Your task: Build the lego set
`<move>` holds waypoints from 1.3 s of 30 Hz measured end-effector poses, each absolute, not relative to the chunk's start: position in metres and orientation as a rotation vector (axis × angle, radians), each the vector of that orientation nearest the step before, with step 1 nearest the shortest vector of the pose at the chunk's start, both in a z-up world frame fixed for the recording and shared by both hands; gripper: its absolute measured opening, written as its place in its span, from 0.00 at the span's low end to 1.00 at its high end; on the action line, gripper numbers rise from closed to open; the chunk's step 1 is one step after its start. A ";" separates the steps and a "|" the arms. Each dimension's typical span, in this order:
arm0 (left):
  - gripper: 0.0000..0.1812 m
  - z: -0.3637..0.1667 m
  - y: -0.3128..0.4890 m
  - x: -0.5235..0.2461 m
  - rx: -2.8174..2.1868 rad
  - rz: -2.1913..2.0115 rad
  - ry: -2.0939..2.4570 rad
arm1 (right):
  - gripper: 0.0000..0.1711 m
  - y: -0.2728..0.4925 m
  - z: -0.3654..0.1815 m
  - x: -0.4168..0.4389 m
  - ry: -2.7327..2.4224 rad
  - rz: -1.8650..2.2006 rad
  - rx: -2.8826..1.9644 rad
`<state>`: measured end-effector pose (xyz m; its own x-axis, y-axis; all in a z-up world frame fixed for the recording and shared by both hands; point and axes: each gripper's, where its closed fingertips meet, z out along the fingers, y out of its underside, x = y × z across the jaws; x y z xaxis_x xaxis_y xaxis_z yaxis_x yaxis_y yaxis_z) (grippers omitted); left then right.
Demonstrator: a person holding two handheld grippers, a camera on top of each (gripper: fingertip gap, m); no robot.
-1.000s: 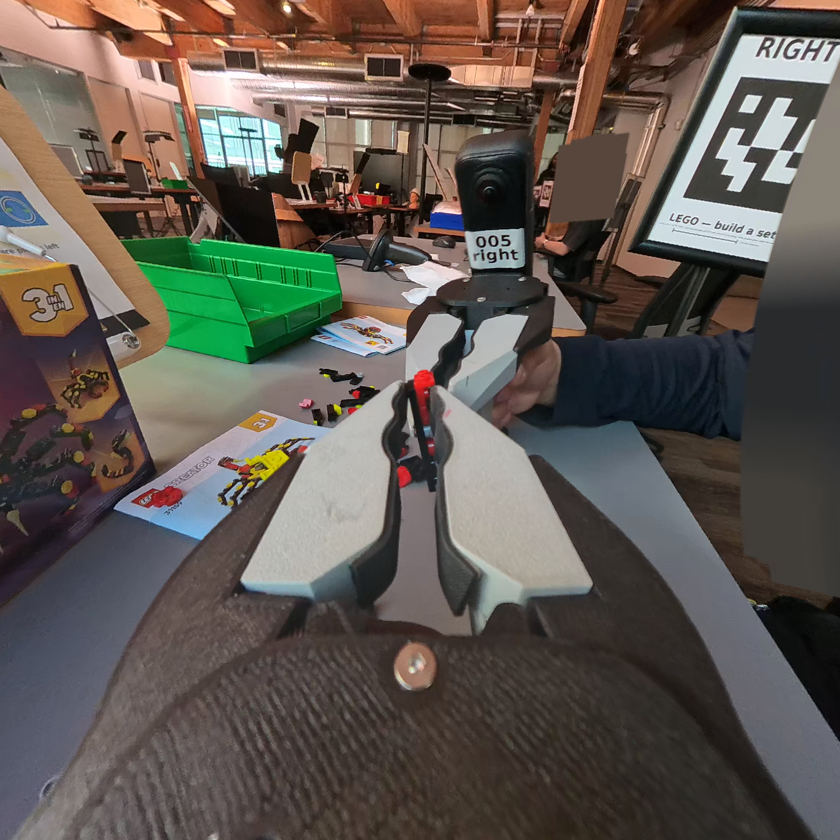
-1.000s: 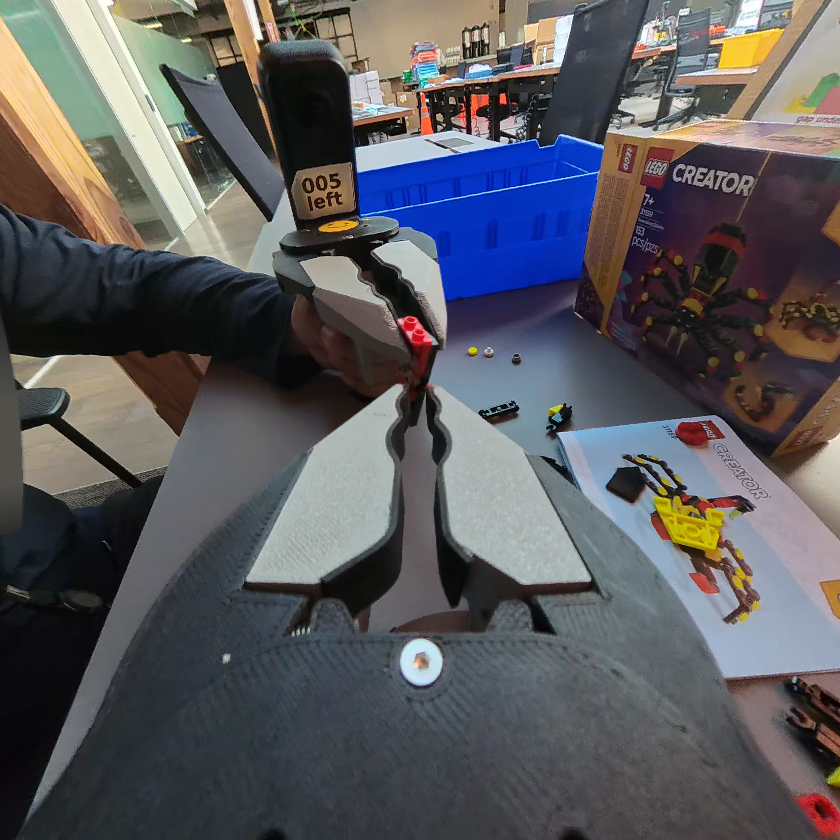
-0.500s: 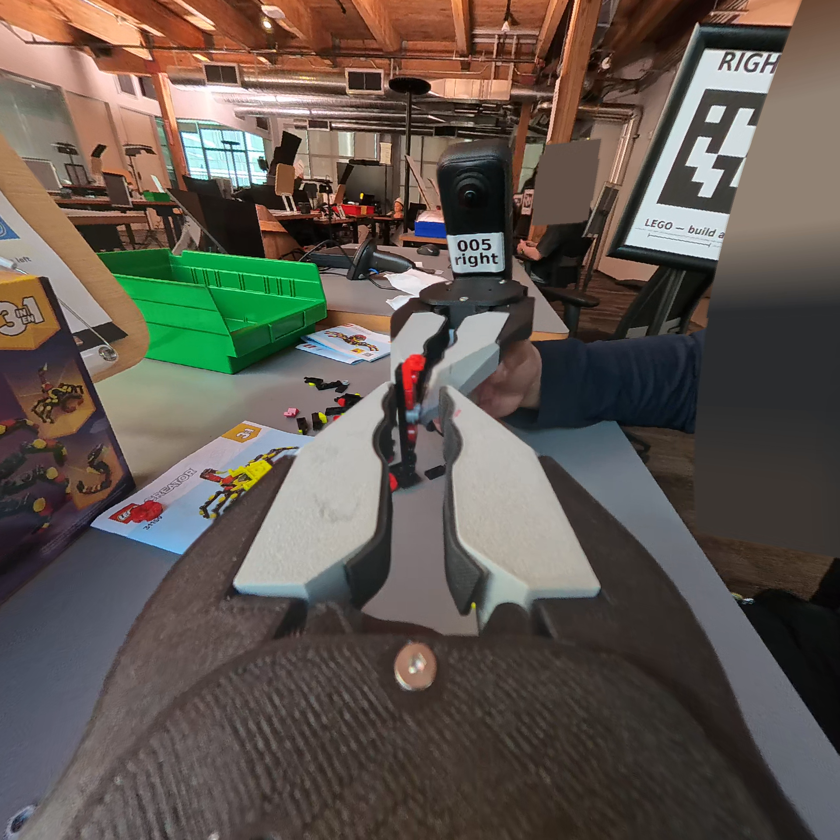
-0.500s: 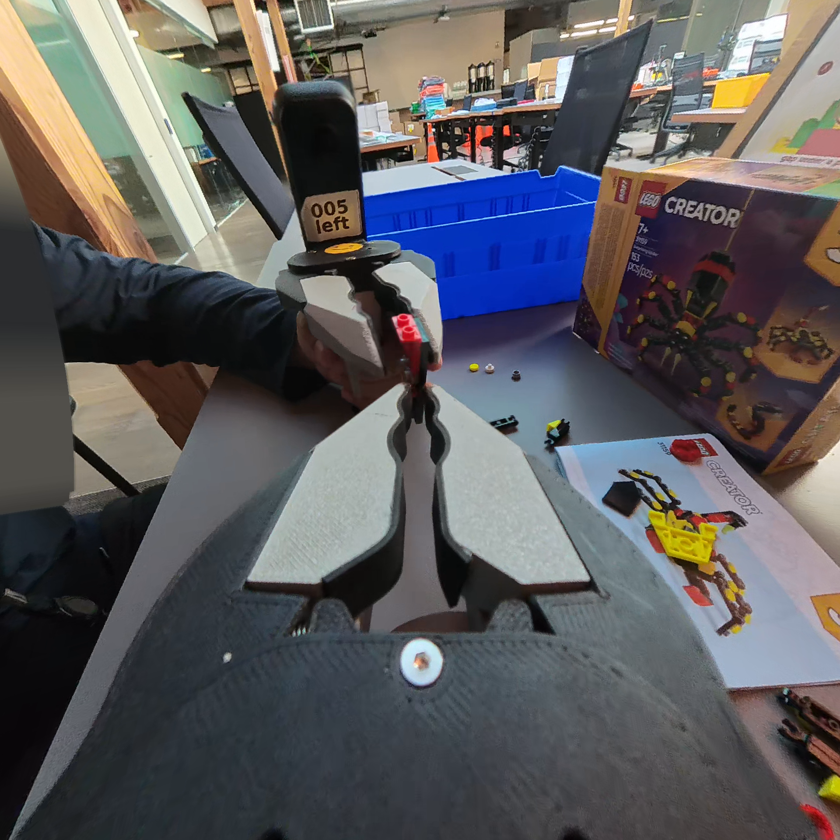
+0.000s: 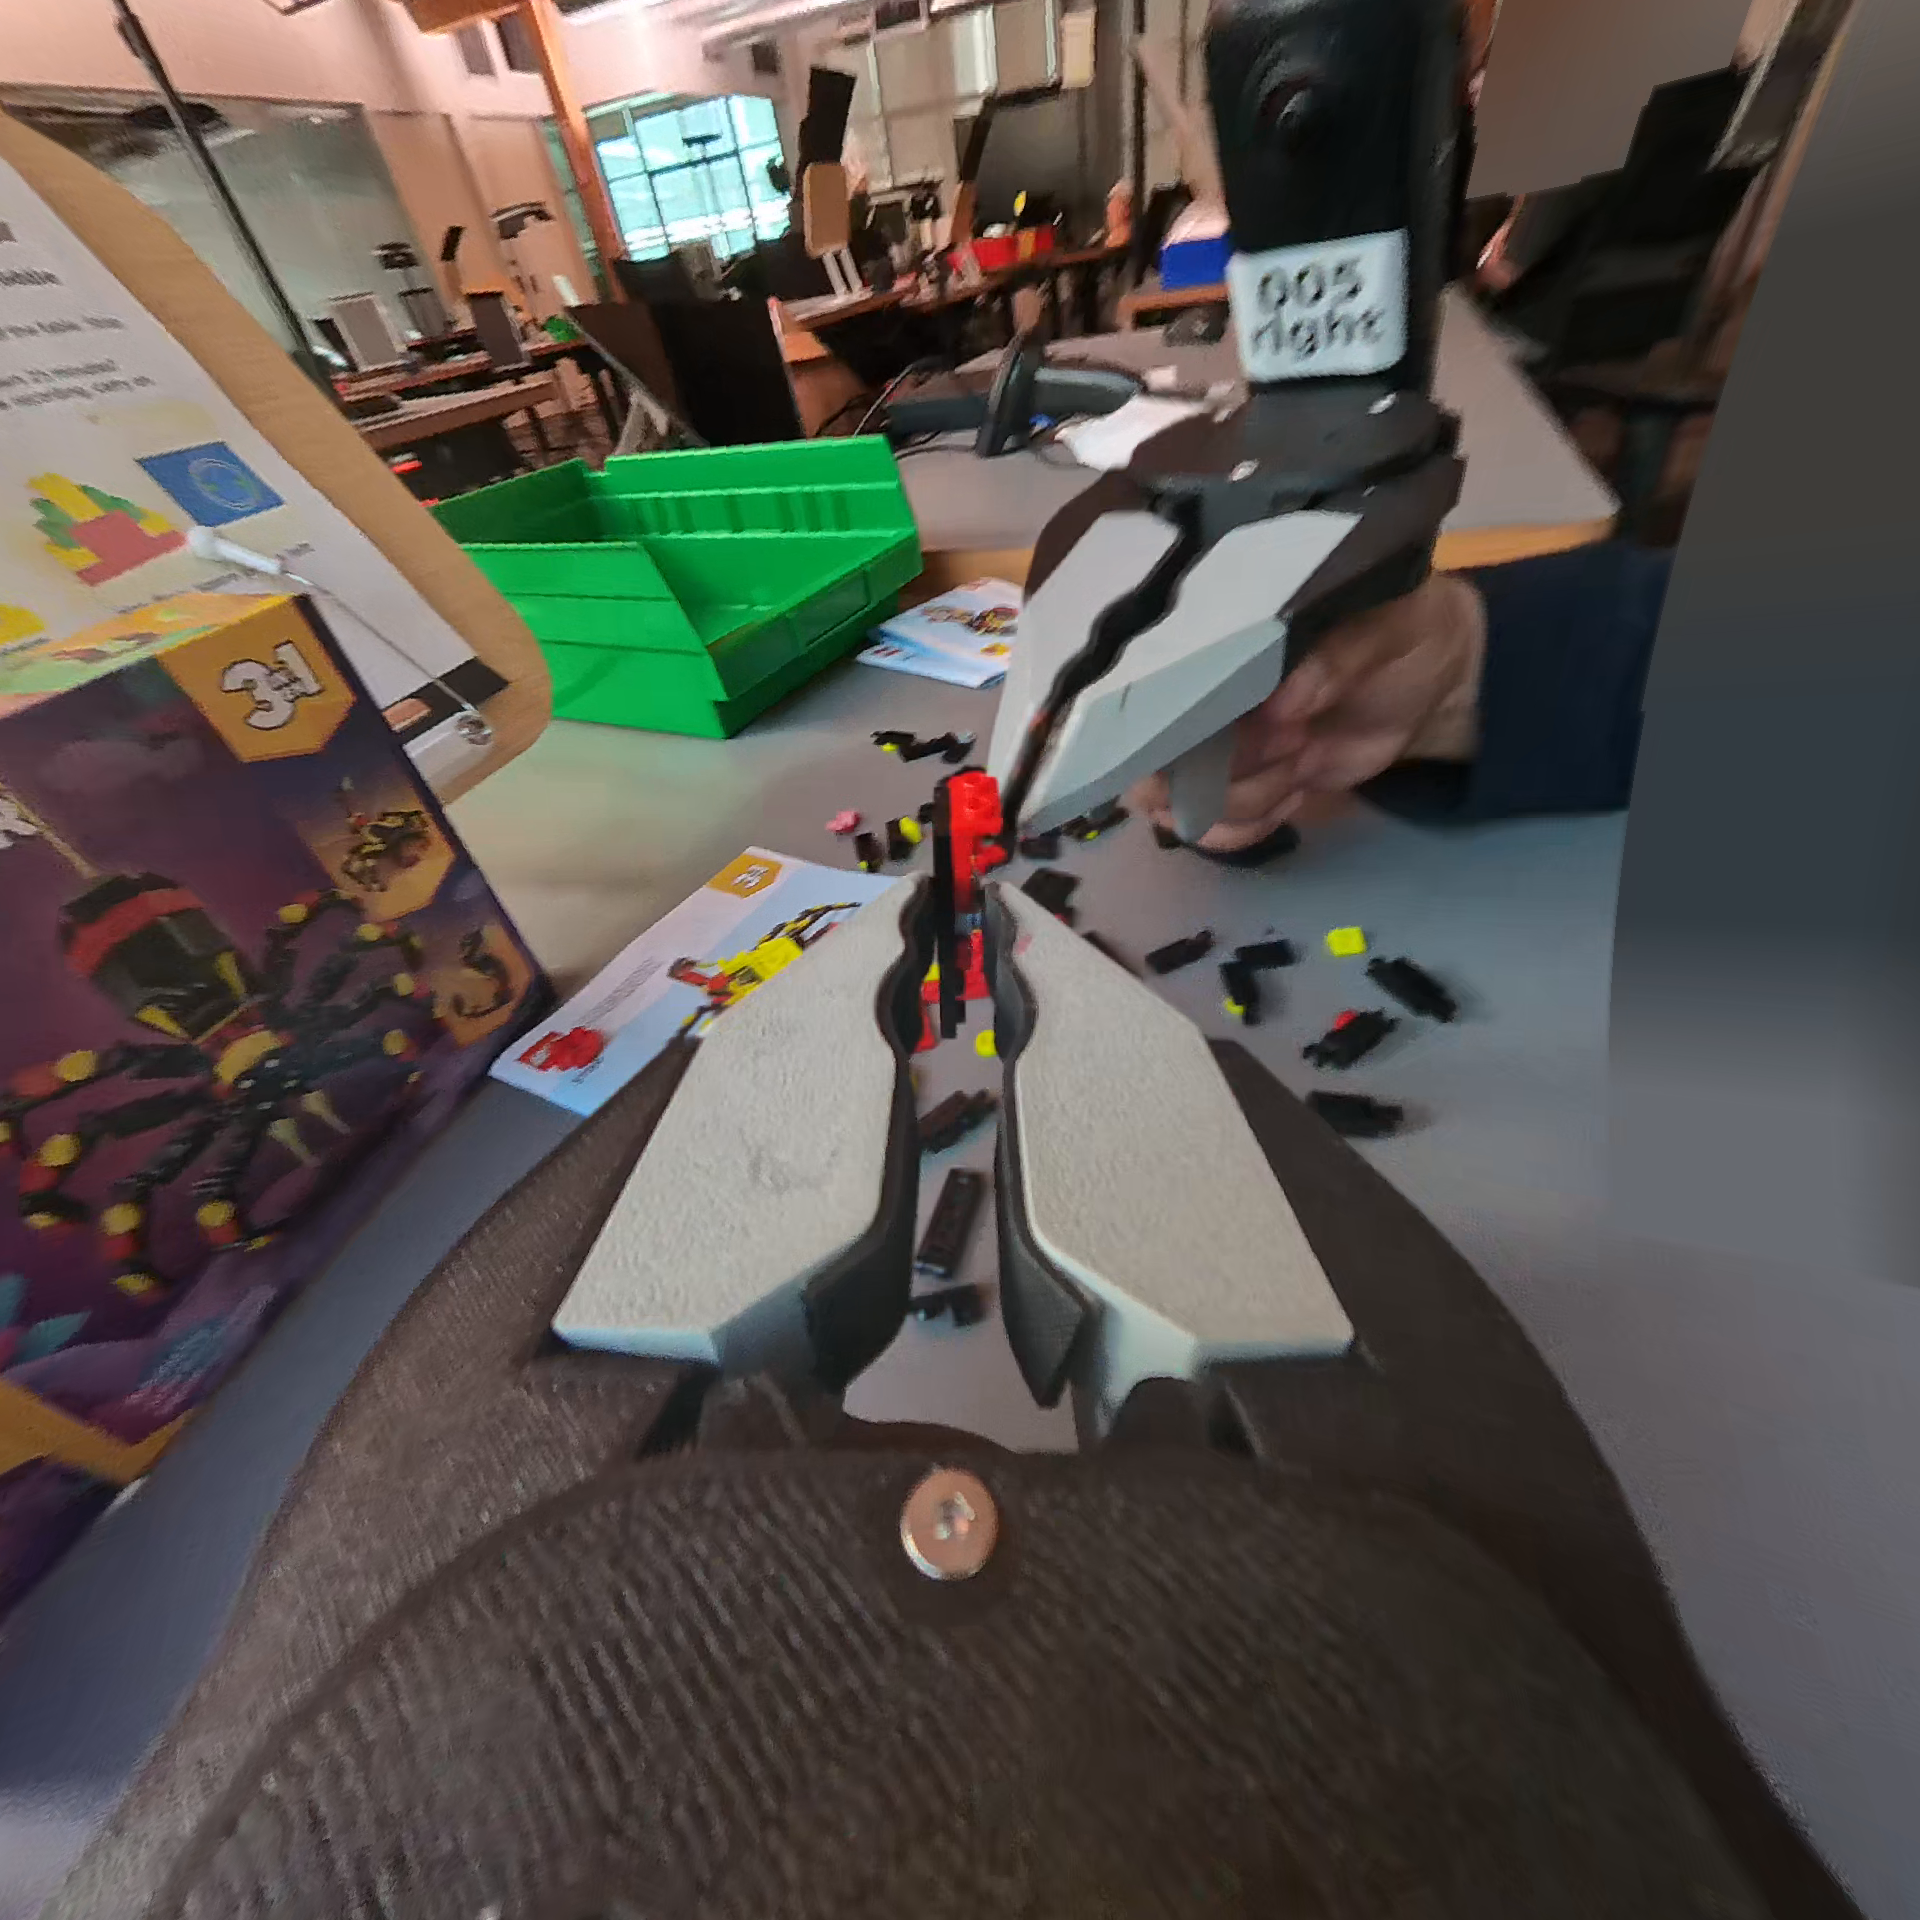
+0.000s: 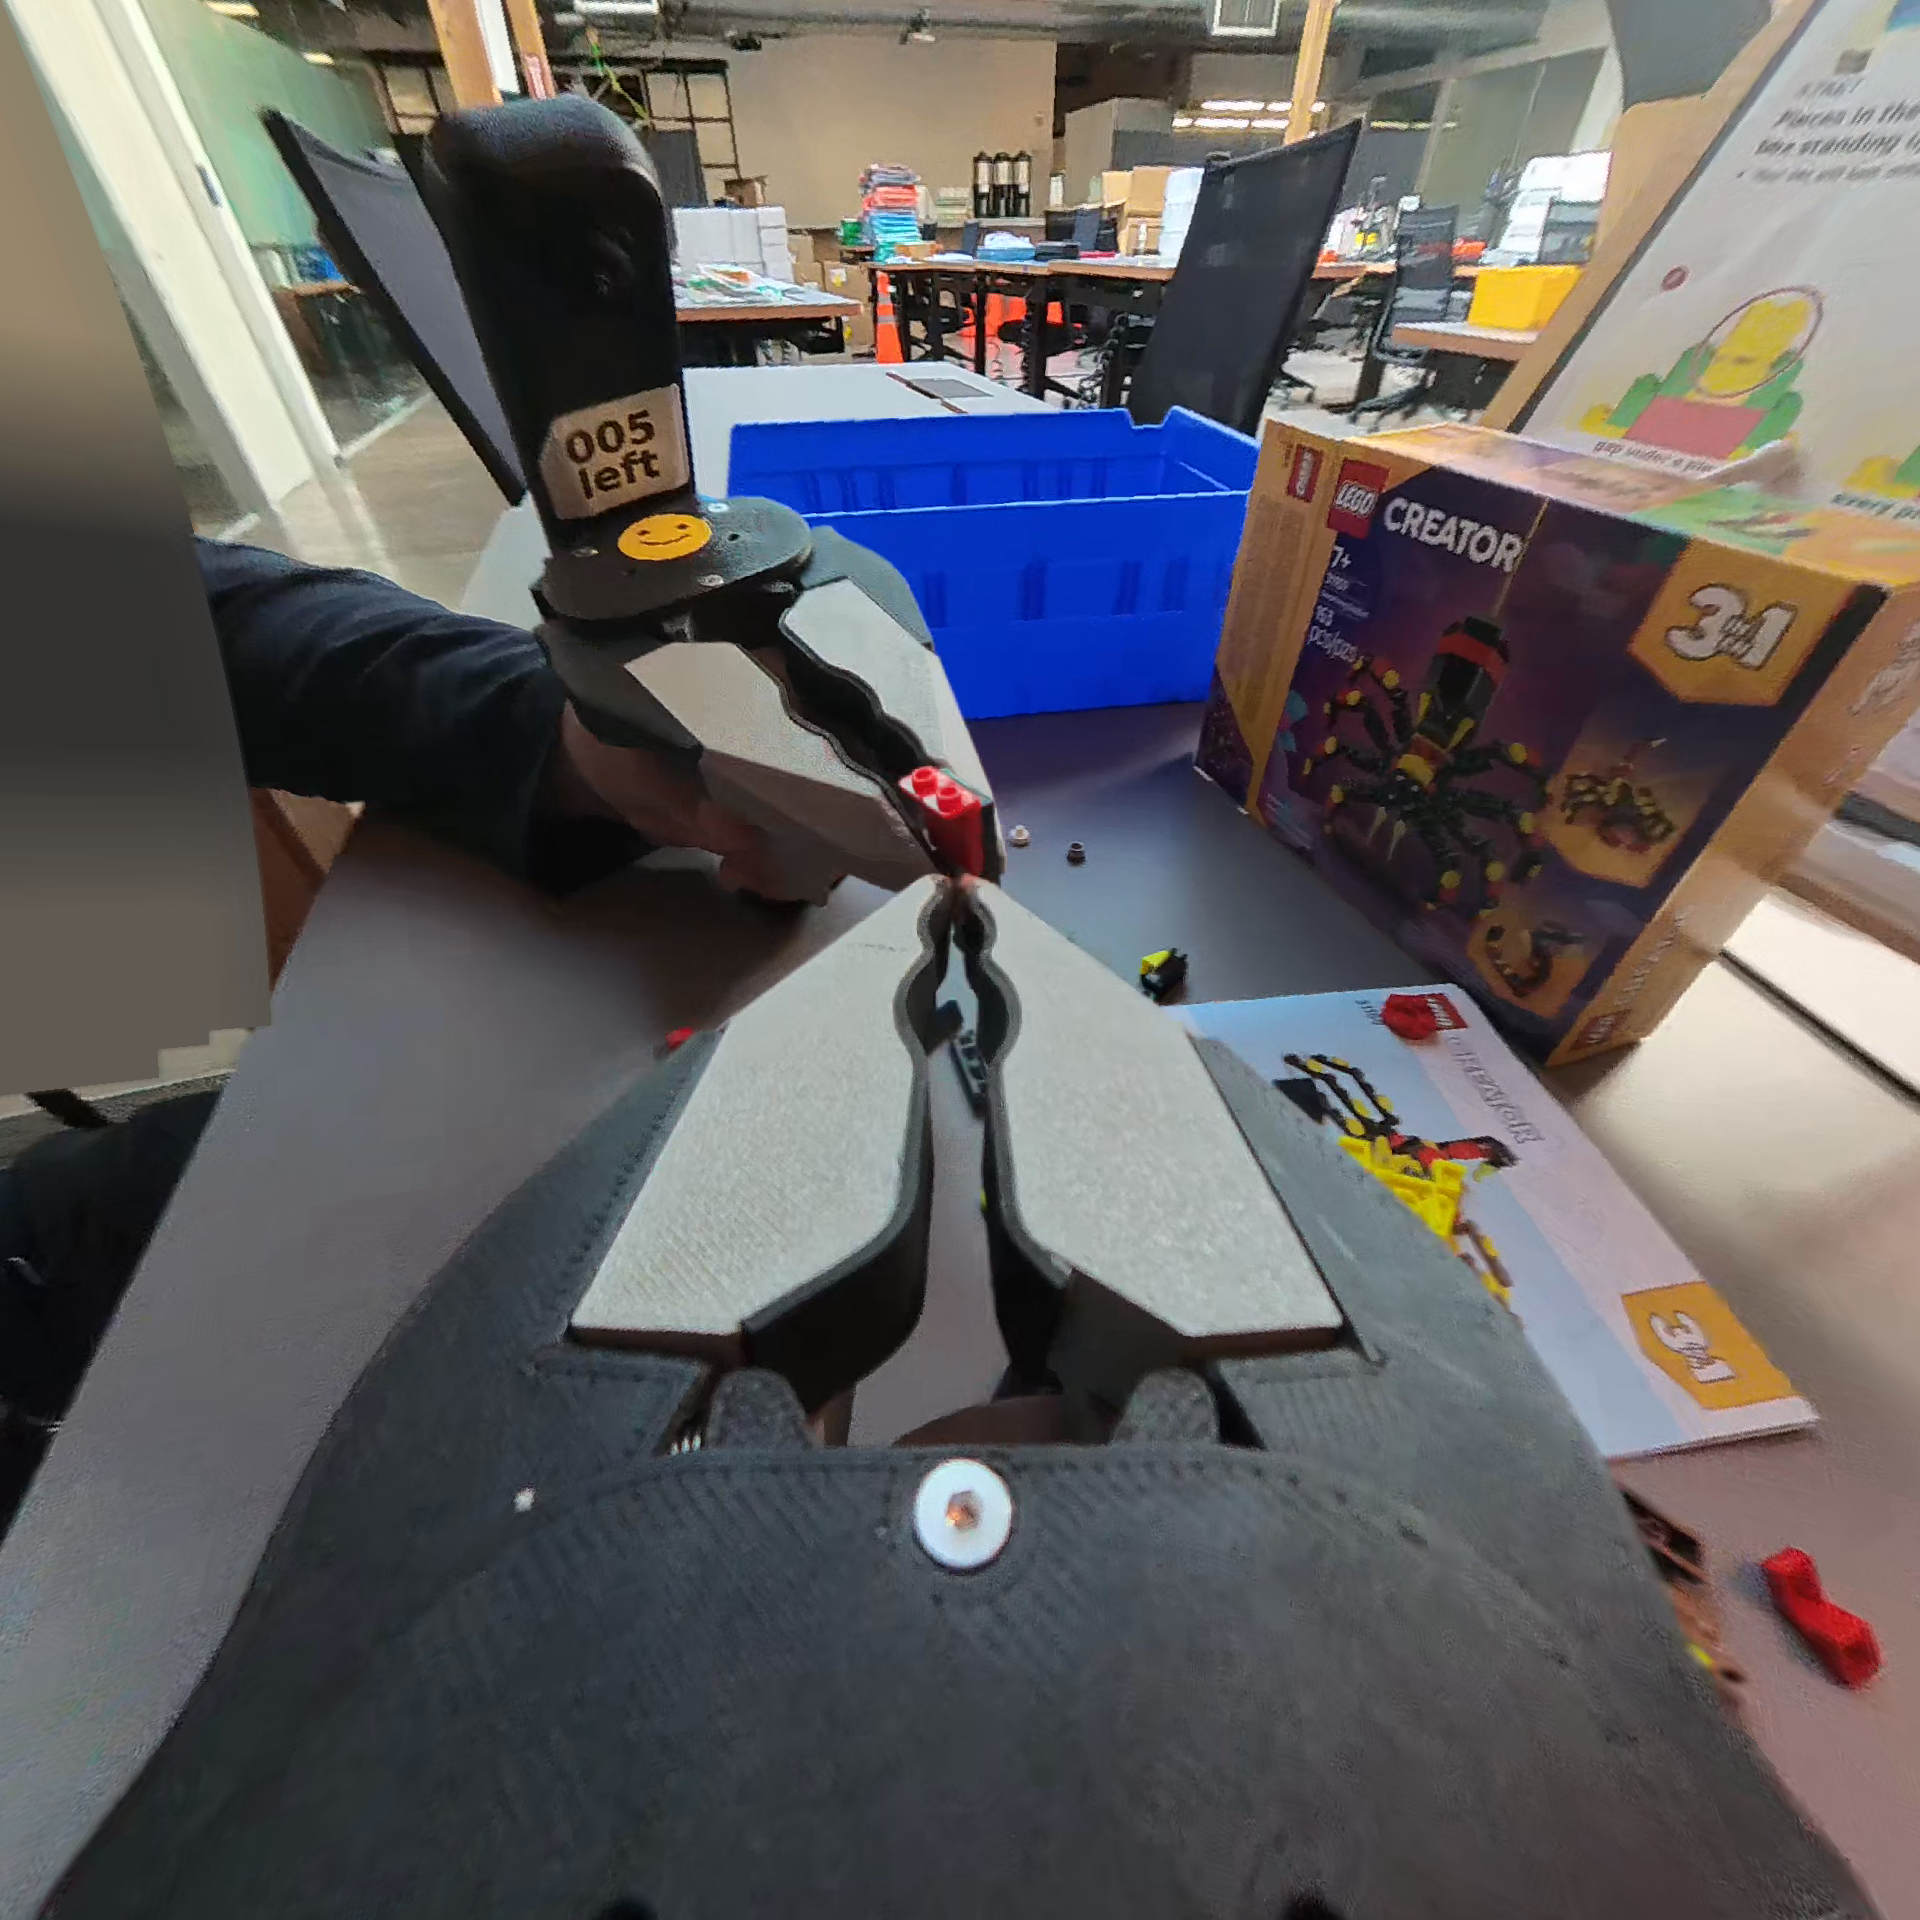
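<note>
Currently the red-and-black sub-build [image 5: 961, 904] stands pinched in the left gripper [image 5: 958, 914], long axis upright, red top poking out above the tips, held in the air above the worktop [image 5: 1507, 1091]. Left jaws narrow, clamped on it. Right gripper [image 6: 961, 909] faces it head-on, tips just beside the red top, touching or nearly so; can't tell which. Right jaws almost fully closed; a tiny bit may sit at the tips, too small to tell. From the right jaws, the sub-build lies straight ahead and slightly above. Judgement: mating step, right side pressing or adding a part onto the red end, so alignment along that upright axis matters most.

Loose pieces [image 5: 1340, 997] scatter on the worktop below and to the right. Booklet [image 6: 1507, 1195] lies flat beside them, set box [image 6: 1507, 727] stands behind it. Blue bin [image 6: 1018, 571] and green bin [image 5: 707, 582] sit farther back. Build looks early, most pieces unused.
</note>
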<state>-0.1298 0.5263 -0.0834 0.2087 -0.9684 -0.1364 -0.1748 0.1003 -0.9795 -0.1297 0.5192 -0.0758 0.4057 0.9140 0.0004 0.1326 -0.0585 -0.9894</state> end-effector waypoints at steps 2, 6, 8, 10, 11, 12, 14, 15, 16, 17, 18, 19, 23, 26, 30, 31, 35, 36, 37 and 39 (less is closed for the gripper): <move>0.03 -0.088 0.526 -0.129 -1.326 -0.804 1.248 | 0.05 0.520 -0.073 -0.129 -0.995 0.751 -1.465; 0.03 -0.093 0.522 -0.127 -1.314 -0.750 1.294 | 0.07 0.520 -0.074 -0.128 -1.121 0.353 -1.309; 0.03 -0.094 0.521 -0.127 -1.315 -0.748 1.305 | 0.06 0.519 -0.078 -0.129 -1.198 0.152 -1.234; 0.03 -0.096 0.520 -0.126 -1.322 -0.753 1.315 | 0.06 0.518 -0.078 -0.130 -1.229 0.034 -1.170; 0.03 -0.096 0.519 -0.126 -1.326 -0.756 1.321 | 0.06 0.516 -0.079 -0.132 -1.240 0.025 -1.155; 0.03 -0.097 0.518 -0.126 -1.326 -0.760 1.328 | 0.06 0.515 -0.080 -0.133 -1.250 0.032 -1.154; 0.03 -0.098 0.515 -0.125 -1.323 -0.774 1.350 | 0.05 0.515 -0.082 -0.133 -1.256 0.031 -1.158; 0.03 -0.099 0.513 -0.125 -1.325 -0.784 1.361 | 0.06 0.515 -0.082 -0.133 -1.259 0.035 -1.153; 0.03 -0.100 0.511 -0.124 -1.327 -0.796 1.371 | 0.06 0.513 -0.081 -0.134 -1.261 0.054 -1.143; 0.03 -0.100 0.509 -0.124 -1.323 -0.814 1.377 | 0.05 0.510 -0.082 -0.135 -1.271 0.074 -1.139; 0.03 -0.100 0.508 -0.124 -1.326 -0.827 1.382 | 0.05 0.509 -0.083 -0.136 -1.277 0.083 -1.137; 0.03 -0.100 0.507 -0.124 -1.328 -0.840 1.384 | 0.05 0.508 -0.083 -0.135 -1.284 0.085 -1.132; 0.03 -0.099 0.504 -0.123 -1.362 -0.930 1.378 | 0.04 0.506 -0.082 -0.136 -1.290 0.101 -1.121; 0.03 -0.100 0.506 -0.123 -1.393 -0.969 1.365 | 0.04 0.506 -0.083 -0.137 -1.290 0.095 -1.125; 0.03 -0.097 0.504 -0.124 -1.375 -0.987 1.358 | 0.04 0.503 -0.080 -0.139 -1.265 0.177 -1.138; 0.03 -0.097 0.504 -0.124 -1.373 -0.991 1.359 | 0.04 0.503 -0.079 -0.139 -1.260 0.202 -1.148; 0.03 -0.097 0.501 -0.124 -1.363 -0.996 1.377 | 0.04 0.501 -0.079 -0.139 -1.256 0.254 -1.152; 0.03 -0.097 0.500 -0.124 -1.364 -0.999 1.380 | 0.04 0.500 -0.080 -0.139 -1.260 0.258 -1.150; 0.03 -0.097 0.500 -0.124 -1.363 -1.002 1.383 | 0.04 0.500 -0.080 -0.139 -1.263 0.261 -1.151; 0.03 -0.097 0.499 -0.124 -1.364 -1.006 1.383 | 0.05 0.499 -0.079 -0.138 -1.266 0.268 -1.150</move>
<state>-0.1241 0.4994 -0.0975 0.0355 -0.9973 -0.0636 -0.2470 0.0529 -0.9676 -0.1383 0.4986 -0.0792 0.3524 0.7161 0.6025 0.4104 0.4604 -0.7872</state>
